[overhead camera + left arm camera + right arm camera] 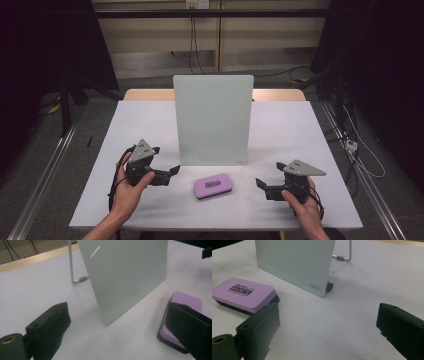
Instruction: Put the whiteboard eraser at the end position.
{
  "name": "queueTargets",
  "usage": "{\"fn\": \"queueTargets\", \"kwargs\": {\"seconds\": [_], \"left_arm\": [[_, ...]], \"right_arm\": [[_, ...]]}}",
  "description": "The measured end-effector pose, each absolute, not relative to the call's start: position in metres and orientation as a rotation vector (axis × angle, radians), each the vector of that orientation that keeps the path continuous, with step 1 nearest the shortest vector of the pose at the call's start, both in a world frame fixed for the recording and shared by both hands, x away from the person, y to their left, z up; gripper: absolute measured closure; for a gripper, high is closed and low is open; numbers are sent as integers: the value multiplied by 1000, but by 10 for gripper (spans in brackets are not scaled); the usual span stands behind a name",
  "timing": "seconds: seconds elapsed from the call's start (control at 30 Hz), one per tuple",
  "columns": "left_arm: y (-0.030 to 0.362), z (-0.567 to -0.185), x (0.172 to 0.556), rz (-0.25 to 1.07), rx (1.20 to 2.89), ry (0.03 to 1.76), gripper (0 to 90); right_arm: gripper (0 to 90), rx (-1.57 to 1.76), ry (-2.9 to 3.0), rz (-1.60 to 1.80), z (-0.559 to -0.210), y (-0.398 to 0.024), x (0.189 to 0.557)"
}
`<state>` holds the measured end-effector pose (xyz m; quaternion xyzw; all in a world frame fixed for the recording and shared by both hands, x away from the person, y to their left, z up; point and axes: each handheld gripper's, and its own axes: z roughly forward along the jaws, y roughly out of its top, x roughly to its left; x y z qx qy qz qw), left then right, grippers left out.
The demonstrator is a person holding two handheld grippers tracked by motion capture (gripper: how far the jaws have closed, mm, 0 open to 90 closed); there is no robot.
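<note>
White tabletop [150, 125] spreads under the whole scene, with dark curtains at the sides and a pale wall with cables behind it. Upright near the middle of the table stands a pale green glass whiteboard [213, 119], propped from behind on a thin metal stand [72, 267]; its face looks clean, with no marks that can be made out. Just in front of the whiteboard's lower edge, apart from it, lies a purple eraser [213, 185], flat on its dark felt side with the label facing up. The left gripper [172, 171] is held in the person's left hand [131, 189] to the left of the eraser, near it but not touching; its jaws stand wide apart with nothing between them, and in the left gripper view one jaw partly covers the eraser's near corner. The right gripper [260, 184], in the right hand [300, 202], sits to the right of the eraser, a little farther off, jaws likewise spread wide and empty. Judging by this, the work has hardly begun: the eraser is untouched on the table, neither gripper has closed on anything, and picking it up and bringing it to the board are all left to do.
</note>
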<state>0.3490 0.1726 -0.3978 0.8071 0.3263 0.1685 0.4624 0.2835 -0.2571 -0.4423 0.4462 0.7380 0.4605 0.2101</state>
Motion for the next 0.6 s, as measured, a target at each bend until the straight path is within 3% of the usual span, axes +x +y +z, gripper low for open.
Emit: {"fn": "queueTargets", "kwargs": {"seconds": [0.6], "left_arm": [[202, -405, 324, 464, 1938, 849, 57]], "right_arm": [[48, 1249, 2044, 1276, -442, -258, 283]]}}
